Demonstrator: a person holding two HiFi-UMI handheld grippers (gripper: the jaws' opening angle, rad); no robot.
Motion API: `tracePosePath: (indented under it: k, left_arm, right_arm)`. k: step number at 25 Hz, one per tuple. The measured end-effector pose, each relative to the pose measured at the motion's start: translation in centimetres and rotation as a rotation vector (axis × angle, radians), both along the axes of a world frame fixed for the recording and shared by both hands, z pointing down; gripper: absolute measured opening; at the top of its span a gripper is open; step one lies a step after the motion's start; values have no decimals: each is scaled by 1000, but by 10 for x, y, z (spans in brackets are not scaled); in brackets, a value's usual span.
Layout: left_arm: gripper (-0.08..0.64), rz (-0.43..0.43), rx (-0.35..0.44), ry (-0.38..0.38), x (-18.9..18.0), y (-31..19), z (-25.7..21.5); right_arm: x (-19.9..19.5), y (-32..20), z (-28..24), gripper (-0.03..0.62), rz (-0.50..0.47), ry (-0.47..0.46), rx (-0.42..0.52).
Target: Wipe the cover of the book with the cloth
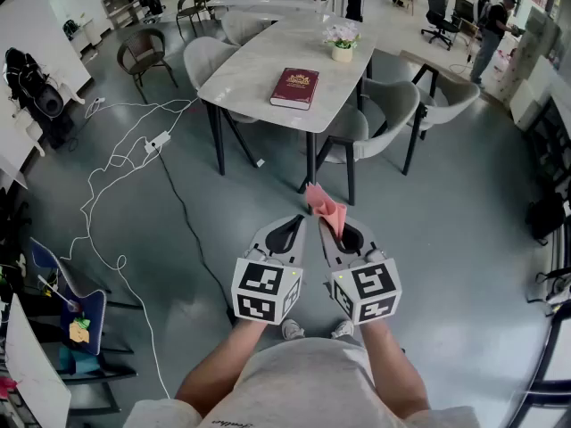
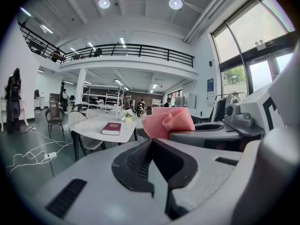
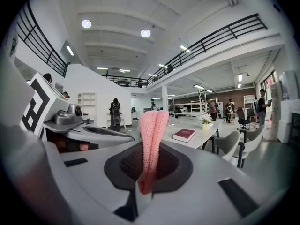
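Head view: book (image 1: 295,87) laid near table's (image 1: 254,56) front edge.
Cloth (image 1: 323,205) is clamped by the right gripper (image 1: 343,235); left gripper (image 1: 287,233) is closed on nothing.

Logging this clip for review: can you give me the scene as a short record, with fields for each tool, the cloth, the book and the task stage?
left tool: jaws together, nothing held
right tool: shut on the pink cloth
book: dark red, closed, lying flat on the pale table
position: both tools are apart from the table, over the floor
task stage: wiping not yet begun
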State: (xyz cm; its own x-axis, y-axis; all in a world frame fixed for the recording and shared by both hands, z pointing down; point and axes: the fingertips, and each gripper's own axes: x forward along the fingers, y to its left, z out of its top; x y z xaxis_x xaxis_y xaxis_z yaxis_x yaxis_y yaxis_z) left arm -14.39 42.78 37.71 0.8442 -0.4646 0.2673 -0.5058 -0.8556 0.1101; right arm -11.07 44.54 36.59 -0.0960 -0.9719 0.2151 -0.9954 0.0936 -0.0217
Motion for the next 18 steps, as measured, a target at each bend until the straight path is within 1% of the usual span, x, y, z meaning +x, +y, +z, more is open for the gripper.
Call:
tracePosePath:
  k: [5, 10, 18]
  left_arm:
    - [8, 6, -6, 4, -5, -7, 1]
    - [8, 2, -12, 7, -12, -18, 2]
    - [8, 2, -19, 13, -12, -38, 2]
  right_arm:
    - [-6, -6, 4, 18, 5, -17, -5]
    - [-12, -15, 4, 18, 5, -9, -15]
    - [-12, -35, 5, 18, 1, -14, -15]
